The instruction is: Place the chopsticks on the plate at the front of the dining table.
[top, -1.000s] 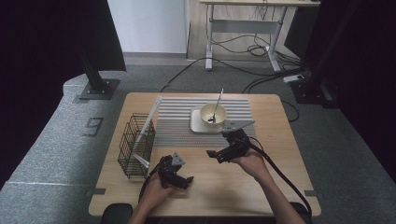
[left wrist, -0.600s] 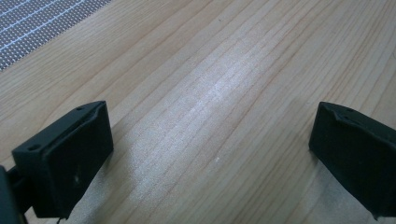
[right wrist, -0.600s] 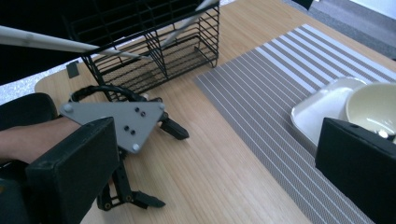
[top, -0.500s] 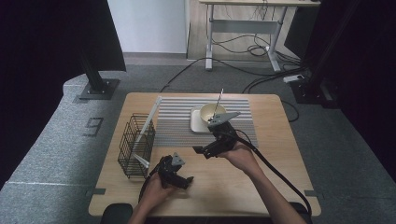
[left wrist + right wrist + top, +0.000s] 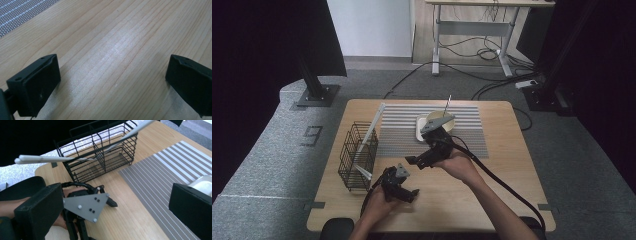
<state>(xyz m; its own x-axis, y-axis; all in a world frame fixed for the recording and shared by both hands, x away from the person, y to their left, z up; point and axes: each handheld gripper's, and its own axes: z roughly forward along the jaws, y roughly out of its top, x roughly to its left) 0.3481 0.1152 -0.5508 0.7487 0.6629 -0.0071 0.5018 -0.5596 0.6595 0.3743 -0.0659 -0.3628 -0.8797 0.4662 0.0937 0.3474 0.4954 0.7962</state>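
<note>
both the left gripper and right gripper hung wide open and empty over the grainy wooden table, near the black wire basket

A mark like the numeral "9" lies on the grey floor left of the table.

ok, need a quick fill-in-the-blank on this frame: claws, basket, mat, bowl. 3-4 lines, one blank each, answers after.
1. The left claw holds nothing; its jaws stand ____.
2. The white chopsticks rest in the black wire ____.
3. The bowl sits on the ____ mat.
4. The right claw hovers above the table with its jaws ____.

Missing words: open; basket; striped; open
</note>
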